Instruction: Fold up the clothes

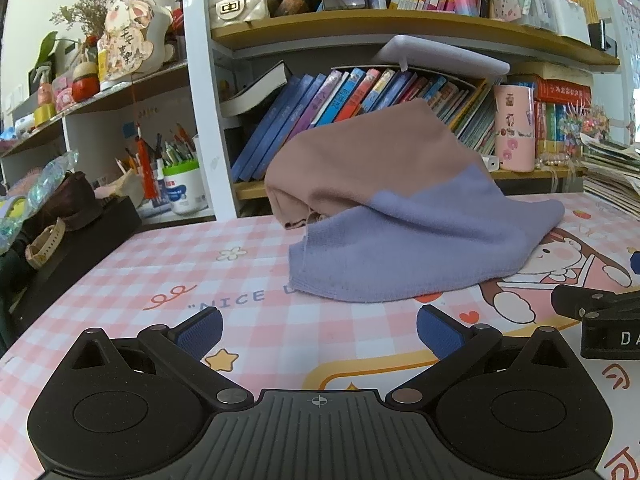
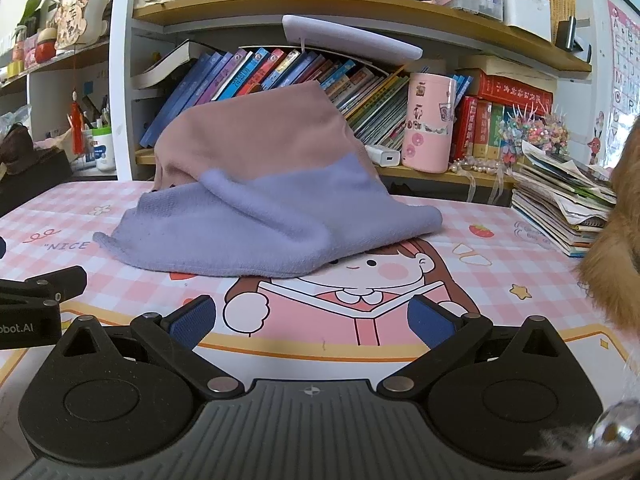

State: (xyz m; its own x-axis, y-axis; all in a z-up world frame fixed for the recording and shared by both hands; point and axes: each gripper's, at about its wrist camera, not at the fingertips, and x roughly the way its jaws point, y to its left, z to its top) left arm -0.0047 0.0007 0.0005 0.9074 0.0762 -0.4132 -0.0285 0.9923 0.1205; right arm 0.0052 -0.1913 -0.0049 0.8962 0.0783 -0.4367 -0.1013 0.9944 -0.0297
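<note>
A pink and lilac garment (image 1: 400, 216) lies in a rumpled heap on the pink checked desk mat (image 1: 200, 264), its pink part propped up against the bookshelf. It also shows in the right wrist view (image 2: 260, 200). My left gripper (image 1: 320, 332) is open and empty, low over the mat, a little short of the garment's lilac hem. My right gripper (image 2: 312, 320) is open and empty, over the cartoon girl print, just in front of the garment. The right gripper's body shows at the right edge of the left wrist view (image 1: 600, 320).
A bookshelf (image 2: 320, 4) full of books stands right behind the garment. A pink cup (image 2: 428, 120) stands on its lower shelf. A stack of booklets (image 2: 560, 200) lies at the right. A black box (image 1: 72, 248) with clutter sits at the left. Something orange and furry (image 2: 616, 248) is close on the right.
</note>
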